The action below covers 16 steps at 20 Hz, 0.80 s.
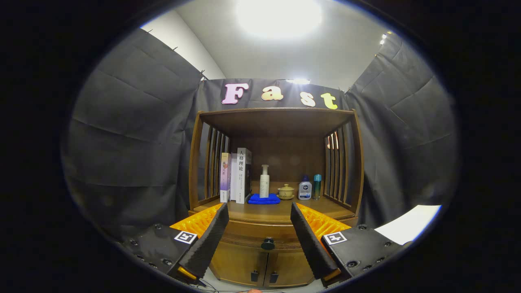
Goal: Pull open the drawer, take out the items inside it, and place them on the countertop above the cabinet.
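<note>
While the brown wooden cabinet's drawer [260,236] sits closed | we find the gripper [260,236] spread wide, empty, framing its dark round knob [268,243] for a pull.

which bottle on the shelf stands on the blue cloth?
The tall white pump bottle, on the blue cloth; the two small bottles right of it stand on bare wood.

Drawer [266,235]: brown wood, fully closed, flush with the cabinet [260,266] front. Its round dark knob [268,243] sits centred between the jaws. Counter [281,211]: flat wooden surface directly at 12 o'clock from the drawer.
</note>
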Each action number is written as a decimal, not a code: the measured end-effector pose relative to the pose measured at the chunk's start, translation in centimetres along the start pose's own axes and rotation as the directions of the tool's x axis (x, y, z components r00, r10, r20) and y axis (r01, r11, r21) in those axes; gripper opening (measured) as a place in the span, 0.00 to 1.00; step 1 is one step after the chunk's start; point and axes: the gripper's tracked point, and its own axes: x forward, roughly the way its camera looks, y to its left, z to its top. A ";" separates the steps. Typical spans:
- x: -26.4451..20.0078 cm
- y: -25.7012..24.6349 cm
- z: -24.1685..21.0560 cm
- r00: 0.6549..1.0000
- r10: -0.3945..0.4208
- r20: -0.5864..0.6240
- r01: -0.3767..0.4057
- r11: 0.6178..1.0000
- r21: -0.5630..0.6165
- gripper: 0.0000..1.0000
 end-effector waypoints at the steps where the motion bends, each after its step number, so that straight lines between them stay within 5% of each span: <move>1: 0.0 0.0 0.1 1.000 0.000 0.002 0.000 1.000 0.003 0.97; 16: 1.0 -0.1 -0.9 1.000 -0.008 -0.011 0.008 1.000 0.010 0.97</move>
